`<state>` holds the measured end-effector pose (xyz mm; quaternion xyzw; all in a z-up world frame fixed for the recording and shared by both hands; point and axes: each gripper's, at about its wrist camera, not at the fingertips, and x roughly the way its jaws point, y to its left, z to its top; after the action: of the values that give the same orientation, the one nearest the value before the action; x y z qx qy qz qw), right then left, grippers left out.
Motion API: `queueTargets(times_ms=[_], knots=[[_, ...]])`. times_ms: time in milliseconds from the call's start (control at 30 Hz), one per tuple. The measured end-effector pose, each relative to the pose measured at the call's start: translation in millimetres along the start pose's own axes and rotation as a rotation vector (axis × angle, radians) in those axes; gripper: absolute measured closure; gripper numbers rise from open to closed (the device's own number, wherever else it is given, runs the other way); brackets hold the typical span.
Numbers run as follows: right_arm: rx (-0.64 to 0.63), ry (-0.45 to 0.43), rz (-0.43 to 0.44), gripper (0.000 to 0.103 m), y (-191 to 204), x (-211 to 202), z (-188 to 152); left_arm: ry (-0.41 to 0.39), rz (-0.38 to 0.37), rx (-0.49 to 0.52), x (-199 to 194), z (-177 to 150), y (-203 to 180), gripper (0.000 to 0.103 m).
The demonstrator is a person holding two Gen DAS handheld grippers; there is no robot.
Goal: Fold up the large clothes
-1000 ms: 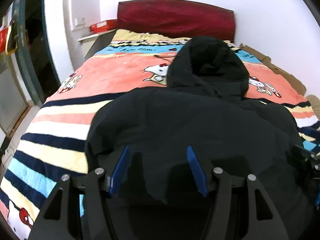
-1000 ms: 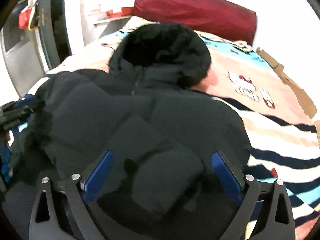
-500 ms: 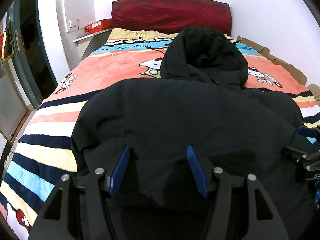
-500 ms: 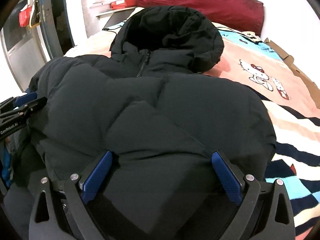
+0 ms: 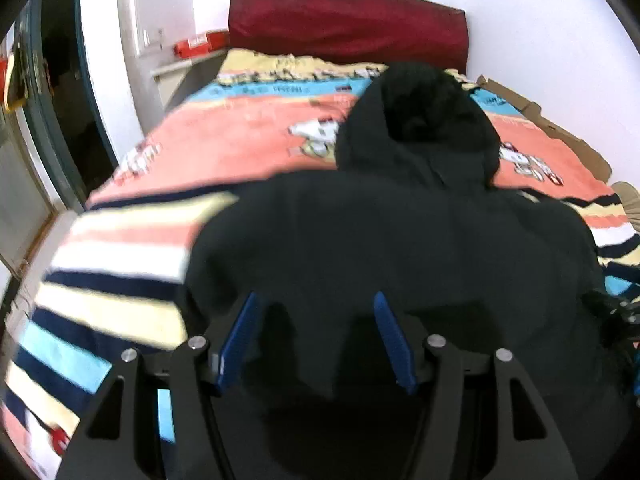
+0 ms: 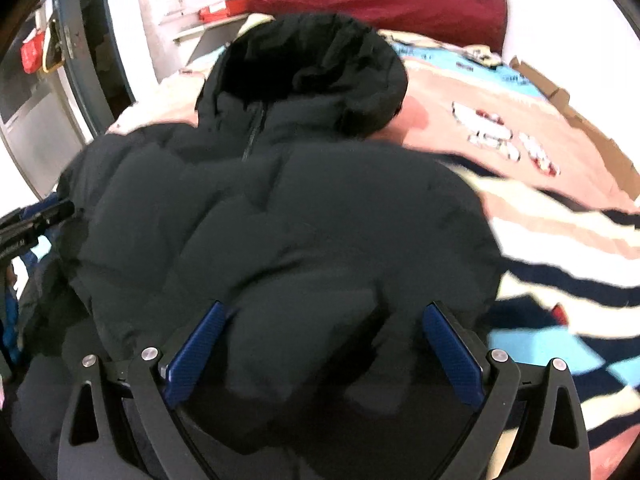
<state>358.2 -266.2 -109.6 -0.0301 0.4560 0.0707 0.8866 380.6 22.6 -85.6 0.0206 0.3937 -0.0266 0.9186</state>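
- Since half a second ago we have pulled back, and the jacket [image 5: 400, 248] sits lower in both views.
- Our left gripper [image 5: 316, 344] and right gripper [image 6: 324, 356] hold their fingers spread around jacket folds, not pinching them.
- It lies on the striped bed [image 5: 120, 264], hood [image 6: 320, 68] far.

jacket [image 5: 400, 248]: black, hooded, spread on your striped bedspread [image 5: 120, 280]
left gripper [image 5: 316, 340]: your jaws apart w/ hem fabric bunched btwn
headboard [image 5: 348, 26]: red, far end
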Motion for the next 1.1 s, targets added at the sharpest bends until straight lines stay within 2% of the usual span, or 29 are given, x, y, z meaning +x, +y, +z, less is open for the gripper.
queueTargets(times_ms=[100,233,367,433,633,767,833,900,933,967,1000,1033,1067,1100], knots=[[-0.007,-0.054,-0.010,0.005,-19,-12,30,-0.024,-0.003,0.013,3,39,7,0.044],[0.015,-0.103,-0.018,0.005,-52,-6,82,-0.027,-0.027,0.063,34,99,-4,0.044],[0.042,-0.129,-0.032,0.005,-81,31,146,-0.019,-0.063,0.093,86,155,-31,0.044],[0.079,-0.132,-0.028,0.005,-94,60,176,-0.012,-0.072,0.072,118,181,-45,0.044],[0.222,-0.142,-0.002,0.005,-119,139,219,0.011,-0.039,0.085,191,216,-81,0.044],[0.291,-0.113,0.019,0.005,-122,185,232,0.059,0.033,0.079,227,218,-86,0.044],[0.314,-0.099,0.010,0.005,-122,200,236,0.081,0.037,0.069,237,217,-85,0.046],[0.347,-0.091,0.027,0.005,-124,213,238,0.090,0.024,0.077,240,216,-86,0.067],[0.369,-0.083,0.037,0.014,-125,218,238,0.113,0.026,0.085,244,215,-87,0.081],[0.378,-0.076,0.051,0.027,-125,222,237,0.120,0.025,0.085,244,212,-87,0.086],[0.380,-0.059,0.071,0.062,-125,224,237,0.126,0.017,0.084,242,211,-86,0.089],[0.375,-0.040,0.095,0.082,-122,225,235,0.128,0.004,0.083,237,210,-85,0.091],[0.365,-0.046,0.101,0.083,-118,220,233,0.125,-0.005,0.084,233,209,-84,0.092],[0.350,-0.058,0.111,0.089,-116,213,232,0.119,-0.014,0.085,225,208,-83,0.093]])
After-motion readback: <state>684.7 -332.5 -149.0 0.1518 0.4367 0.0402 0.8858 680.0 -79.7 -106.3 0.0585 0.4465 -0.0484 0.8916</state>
